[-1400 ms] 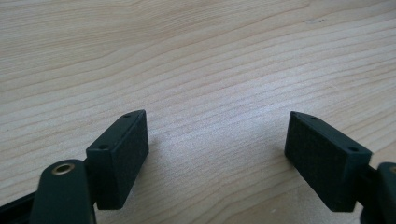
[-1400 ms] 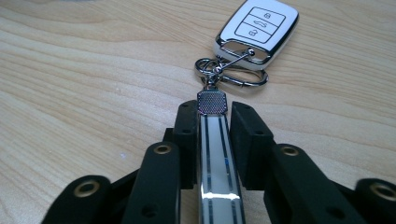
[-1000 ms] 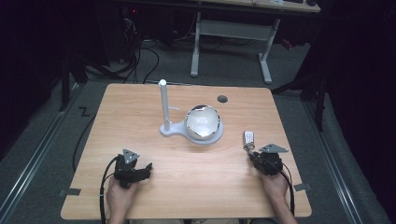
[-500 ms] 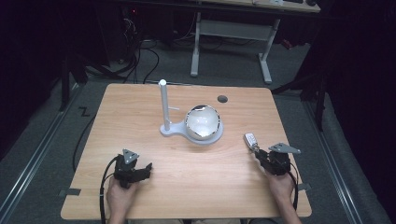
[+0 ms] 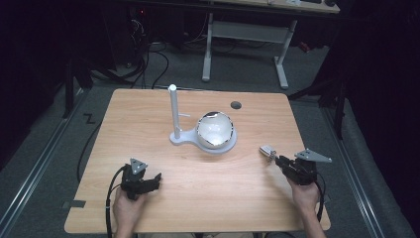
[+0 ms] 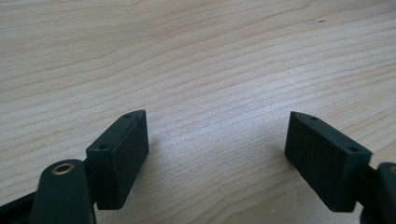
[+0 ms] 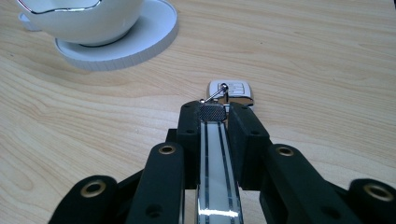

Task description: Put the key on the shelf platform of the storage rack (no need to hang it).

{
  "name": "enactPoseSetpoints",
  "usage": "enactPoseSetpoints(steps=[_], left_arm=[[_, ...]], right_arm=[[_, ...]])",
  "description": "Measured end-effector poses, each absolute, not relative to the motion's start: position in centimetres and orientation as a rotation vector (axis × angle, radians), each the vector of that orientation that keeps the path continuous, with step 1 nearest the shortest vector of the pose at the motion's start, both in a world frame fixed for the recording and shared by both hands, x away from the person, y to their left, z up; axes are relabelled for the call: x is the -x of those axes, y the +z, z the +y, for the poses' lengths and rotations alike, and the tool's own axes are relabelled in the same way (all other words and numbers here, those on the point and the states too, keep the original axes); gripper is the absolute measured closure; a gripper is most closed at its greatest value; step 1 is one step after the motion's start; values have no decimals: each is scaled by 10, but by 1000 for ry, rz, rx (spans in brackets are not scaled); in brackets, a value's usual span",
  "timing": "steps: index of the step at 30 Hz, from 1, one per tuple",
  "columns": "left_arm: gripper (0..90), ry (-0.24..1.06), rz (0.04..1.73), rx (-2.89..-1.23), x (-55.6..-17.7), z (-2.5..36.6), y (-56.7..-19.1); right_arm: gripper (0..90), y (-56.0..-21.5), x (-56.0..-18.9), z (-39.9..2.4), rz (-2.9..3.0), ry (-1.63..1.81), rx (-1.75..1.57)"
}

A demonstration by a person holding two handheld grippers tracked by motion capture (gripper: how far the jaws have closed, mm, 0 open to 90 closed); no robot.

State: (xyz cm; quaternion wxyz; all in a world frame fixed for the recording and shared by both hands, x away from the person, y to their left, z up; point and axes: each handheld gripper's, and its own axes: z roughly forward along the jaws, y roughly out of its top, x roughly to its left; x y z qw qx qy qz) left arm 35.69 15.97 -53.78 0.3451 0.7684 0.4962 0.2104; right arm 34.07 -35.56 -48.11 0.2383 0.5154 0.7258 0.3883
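Chrome-and-white strap w/ a small key fob on its ring: right gripper jaws clamped on the strap, fob dangling off the tip, so it rides clear of the table. In high view the fob sits at ~4 o'clock from the bowl, near but apart. Stand w/ side peg at bowl's 9 o'clock; prob. the hang target. Left gripper jaws wide apart, nothing between, parked on wood at ~7 o'clock, out of the way.
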Motion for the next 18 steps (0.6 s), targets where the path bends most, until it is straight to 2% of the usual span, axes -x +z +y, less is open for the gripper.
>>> enactPoseSetpoints(steps=[18], left_arm=[[219, 548, 1288, -1997, -357, 160, -538]], right_arm=[[759, -452, -326, -354, 1974, 1140, -1314]])
